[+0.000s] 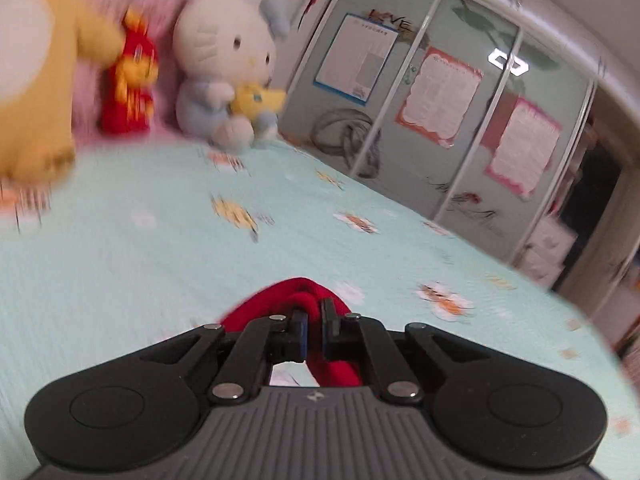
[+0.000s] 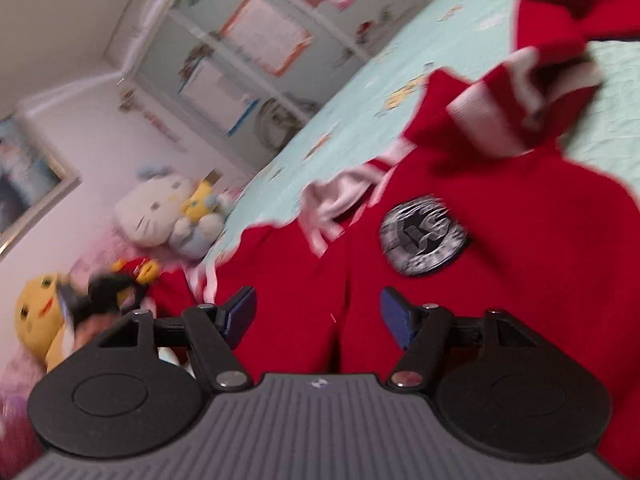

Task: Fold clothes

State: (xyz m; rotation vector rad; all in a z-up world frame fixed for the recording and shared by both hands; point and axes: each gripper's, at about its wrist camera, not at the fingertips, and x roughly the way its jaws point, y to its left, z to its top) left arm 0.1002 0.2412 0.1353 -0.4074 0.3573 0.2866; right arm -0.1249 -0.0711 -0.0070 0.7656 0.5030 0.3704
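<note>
- Two grippers in view, one per wrist camera; both frames motion-blurred.
- Left gripper (image 1: 314, 320): jaws nearly together, pinching a fold of the red garment (image 1: 288, 300). Cloth bunches just beyond the fingertips at 12 o'clock and hangs down between the fingers.
- Right gripper (image 2: 318, 314): jaws spread wide, blue pads (image 2: 240, 312) clear of the cloth, nothing clamped. The garment lies directly past them.
- Right wrist view, mid-distance: the garment spreads over the bedsheet (image 2: 360, 92), filling the centre and the 3 o'clock side. Round grey-and-black badge (image 2: 424, 234) on it at about 1 o'clock from the gripper. White-striped cuff (image 2: 520, 96) raised at 2 o'clock; white-striped collar (image 2: 340, 200) near 12 o'clock.
- Left wrist view, mid-distance: pale green sheet with small flower prints, bare beyond the pinched fold.
- Far, left wrist view: white cat plush (image 1: 228, 64) at 11 o'clock, red ornament (image 1: 134, 80) just left of it, yellow plush (image 1: 44, 72) at 10 o'clock.
- Farthest: sliding wardrobe doors (image 1: 460, 120) with paper posters, at 1–2 o'clock.
</note>
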